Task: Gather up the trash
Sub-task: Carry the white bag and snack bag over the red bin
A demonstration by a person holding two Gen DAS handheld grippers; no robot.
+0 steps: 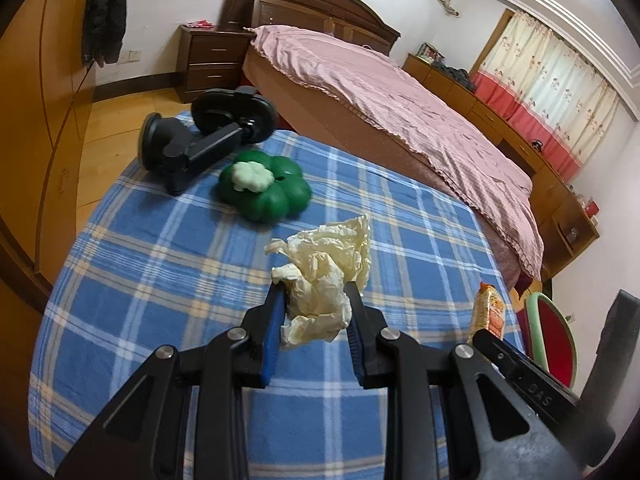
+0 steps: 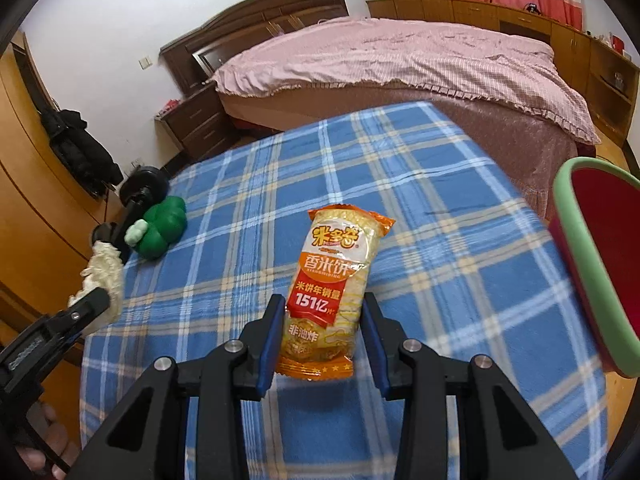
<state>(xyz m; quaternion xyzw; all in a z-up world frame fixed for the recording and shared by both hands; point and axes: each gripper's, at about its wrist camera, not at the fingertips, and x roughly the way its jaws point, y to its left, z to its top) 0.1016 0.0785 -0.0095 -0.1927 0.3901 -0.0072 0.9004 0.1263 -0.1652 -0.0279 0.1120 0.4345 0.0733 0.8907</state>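
- The left tool (image 1: pixel 314 292) is clamped on a crumpled cream paper wad (image 1: pixel 324 276), its blue pads pressing the wad from both sides, and the wad hangs clear above the blue plaid cloth (image 1: pixel 160 272).
- The right tool (image 2: pixel 324 308) grips an orange rice cracker packet (image 2: pixel 332 292) by its lower half; the packet stands upright between the pads, lifted off the cloth.
- In the right wrist view the left tool shows at the left edge with the paper wad sticking out beyond its tips; in the left wrist view the packet's top peeks up at the right beside the right tool's body.
- The plaid cloth covers the counter (image 2: pixel 500 280) under both tools.
- A red bin with a pale green rim (image 2: pixel 580 264) stands just beside the counter's right edge.
- Farther back on the cloth lies a green flower-shaped toy (image 1: pixel 266 188) with a pale centre, resting near the far left corner.
- Just behind the toy lies a black suction-cup mount (image 1: pixel 208 132), tipped on its side at the counter's far edge.
- Beyond the counter stands a bed (image 1: pixel 400 108) under a pink cover, with a dark wooden nightstand (image 1: pixel 212 60) beside its headboard.
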